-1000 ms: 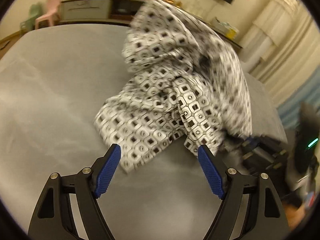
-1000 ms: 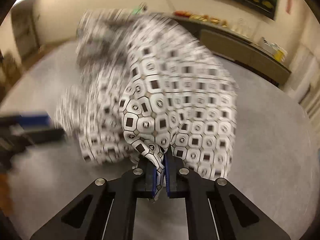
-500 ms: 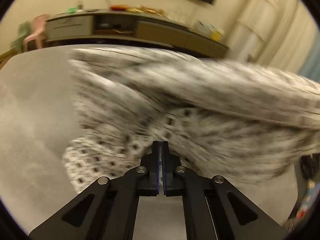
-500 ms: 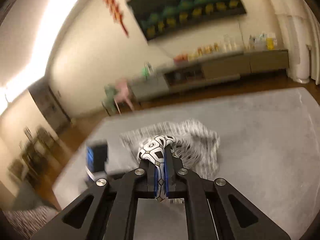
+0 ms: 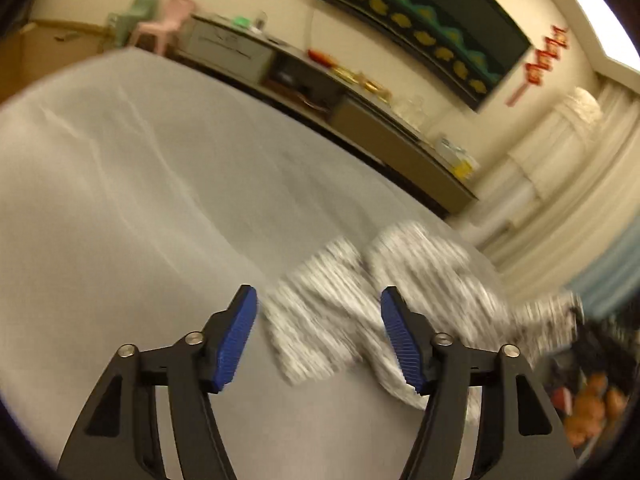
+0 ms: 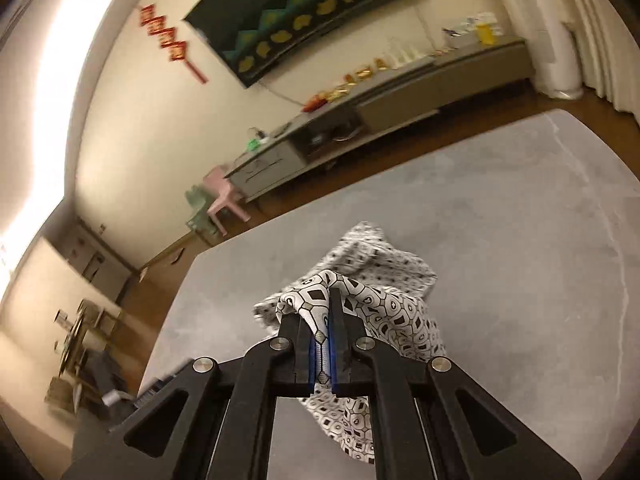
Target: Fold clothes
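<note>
Over the grey table (image 6: 520, 240), the right gripper (image 6: 321, 344) pinches one bunched patterned garment (image 6: 384, 304) edge, the left gripper (image 5: 318, 336) gapes empty; that thin hold may slip.

Black jaws, blue ribbed pads (image 5: 236, 340), seemingly.

Counted from where I stand:

- Patterned garment (image 6: 384, 312), black-and-white geometric print: one, crumpled, blurred in the left wrist view (image 5: 360, 320).
- Grey counter (image 6: 520, 240): one.
- Handheld grippers: two. The left gripper (image 5: 318, 336) has its jaws spread with nothing between them; the right gripper (image 6: 322, 348) has its jaws closed on a fold of the garment.
- Blue pads (image 5: 236, 340): two per gripper.
- Small plastic chairs by the wall: two, one pink chair (image 6: 224, 196), one green chair (image 6: 200, 210).
- Long low cabinet (image 6: 400, 108): one.
- Dark wall panel (image 6: 308, 12): one.
</note>
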Tool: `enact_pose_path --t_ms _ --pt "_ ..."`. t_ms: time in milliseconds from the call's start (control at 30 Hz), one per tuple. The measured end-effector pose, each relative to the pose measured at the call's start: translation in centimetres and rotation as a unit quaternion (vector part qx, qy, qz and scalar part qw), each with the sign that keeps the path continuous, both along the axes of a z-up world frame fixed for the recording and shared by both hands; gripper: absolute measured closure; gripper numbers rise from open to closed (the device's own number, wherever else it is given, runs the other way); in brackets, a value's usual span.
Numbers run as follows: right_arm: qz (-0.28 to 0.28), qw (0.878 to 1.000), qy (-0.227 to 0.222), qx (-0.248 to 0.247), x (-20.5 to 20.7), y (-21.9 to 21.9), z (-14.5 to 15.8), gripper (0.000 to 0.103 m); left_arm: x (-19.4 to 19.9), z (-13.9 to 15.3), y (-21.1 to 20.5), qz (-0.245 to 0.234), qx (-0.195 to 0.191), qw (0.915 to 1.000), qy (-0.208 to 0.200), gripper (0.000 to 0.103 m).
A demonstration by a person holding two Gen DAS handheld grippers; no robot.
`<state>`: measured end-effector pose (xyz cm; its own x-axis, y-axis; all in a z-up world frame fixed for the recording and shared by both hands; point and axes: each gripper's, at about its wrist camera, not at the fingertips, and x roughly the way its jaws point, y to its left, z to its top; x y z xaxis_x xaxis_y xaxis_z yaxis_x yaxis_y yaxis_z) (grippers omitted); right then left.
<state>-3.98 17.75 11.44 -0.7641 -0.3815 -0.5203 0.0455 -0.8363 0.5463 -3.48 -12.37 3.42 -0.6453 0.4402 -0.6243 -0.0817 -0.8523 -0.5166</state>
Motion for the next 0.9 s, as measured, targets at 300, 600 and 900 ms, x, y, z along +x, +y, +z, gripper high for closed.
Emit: enact_pose_path --t_ms 300,600,900 --pt "0.124 0.992 0.022 -0.006 -1.2 -4.4 0.8 0.097 8.4 4.9 14.5 -0.196 -0.074 0.9662 0.150 0.021" --pt "0.142 0.988 0.033 -0.048 -1.5 -3.1 1.3 0.086 4.2 6.2 18.6 -0.162 -0.126 0.9688 0.139 0.099" --pt "0.023 0.998 0.007 -0.049 -2.3 1.4 0.3 0.033 -1.5 10.5 -4.8 0.080 -0.165 0.9823 0.039 0.099"
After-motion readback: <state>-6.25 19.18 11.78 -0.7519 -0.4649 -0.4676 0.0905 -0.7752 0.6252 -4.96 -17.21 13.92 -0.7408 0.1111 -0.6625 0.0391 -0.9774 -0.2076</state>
